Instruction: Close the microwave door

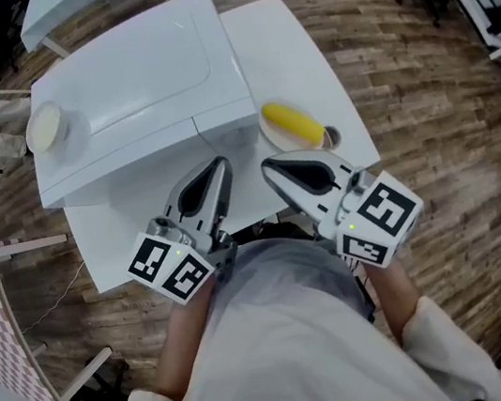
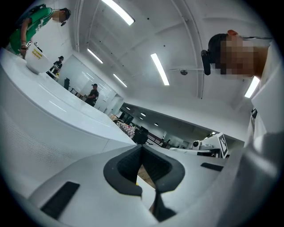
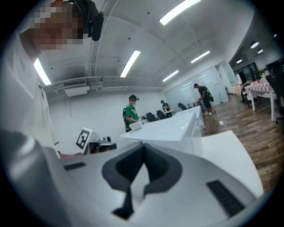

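Observation:
The white microwave (image 1: 135, 81) stands on a white table (image 1: 293, 54), seen from above; its front faces me, and from here I cannot tell how its door stands. In the left gripper view its white body (image 2: 53, 128) fills the left side. It shows in the right gripper view as a white box (image 3: 177, 126). Both grippers hover close to my body, just short of the microwave's front. The left gripper (image 1: 219, 167) (image 2: 141, 148) is shut with nothing in it. The right gripper (image 1: 269, 168) (image 3: 143, 148) is also shut and holds nothing.
A plate with a yellow piece of food (image 1: 293, 126) sits on the table by the microwave's front right corner. A pale cup (image 1: 45, 127) (image 2: 35, 60) stands on the microwave's top. Wooden floor surrounds the table. People stand in the room beyond (image 3: 130, 113).

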Demonstrator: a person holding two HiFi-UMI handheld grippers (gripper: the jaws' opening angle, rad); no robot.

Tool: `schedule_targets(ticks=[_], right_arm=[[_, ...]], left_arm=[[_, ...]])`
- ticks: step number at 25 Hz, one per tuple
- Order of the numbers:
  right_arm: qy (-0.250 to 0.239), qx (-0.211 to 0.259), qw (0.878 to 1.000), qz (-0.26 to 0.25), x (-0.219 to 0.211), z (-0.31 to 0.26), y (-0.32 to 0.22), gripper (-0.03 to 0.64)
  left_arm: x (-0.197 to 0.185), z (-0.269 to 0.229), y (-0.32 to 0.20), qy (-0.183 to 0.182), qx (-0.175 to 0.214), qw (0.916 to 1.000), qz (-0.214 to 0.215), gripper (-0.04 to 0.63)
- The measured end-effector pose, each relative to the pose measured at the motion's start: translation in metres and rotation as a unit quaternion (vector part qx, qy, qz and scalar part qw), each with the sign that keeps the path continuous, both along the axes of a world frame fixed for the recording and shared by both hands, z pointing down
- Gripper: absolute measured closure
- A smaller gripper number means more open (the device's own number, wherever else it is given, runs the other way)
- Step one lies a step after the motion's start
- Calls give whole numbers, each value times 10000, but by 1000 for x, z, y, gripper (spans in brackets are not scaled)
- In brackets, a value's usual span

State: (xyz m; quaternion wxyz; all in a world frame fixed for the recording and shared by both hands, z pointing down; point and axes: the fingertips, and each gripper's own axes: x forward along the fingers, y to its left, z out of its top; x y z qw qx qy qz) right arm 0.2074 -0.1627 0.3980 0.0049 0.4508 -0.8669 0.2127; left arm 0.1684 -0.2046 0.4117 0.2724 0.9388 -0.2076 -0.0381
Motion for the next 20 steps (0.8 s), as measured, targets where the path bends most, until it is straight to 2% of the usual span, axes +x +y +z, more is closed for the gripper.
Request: schedule_targets(ticks=[7,15,20], right_arm=[[-10,-53,9999,-101,-12,1,0,594],[21,-42,9997,-256,-24,2,6,594],[44,47,9996,-277,-24,-6,10,594]], left_arm=[[-15,-5,4,67,-39,9999,-75,578],[-23,-13,14,53,105,9999,-85,578],[-25,-14,17,-9,84,9995,-307,578]])
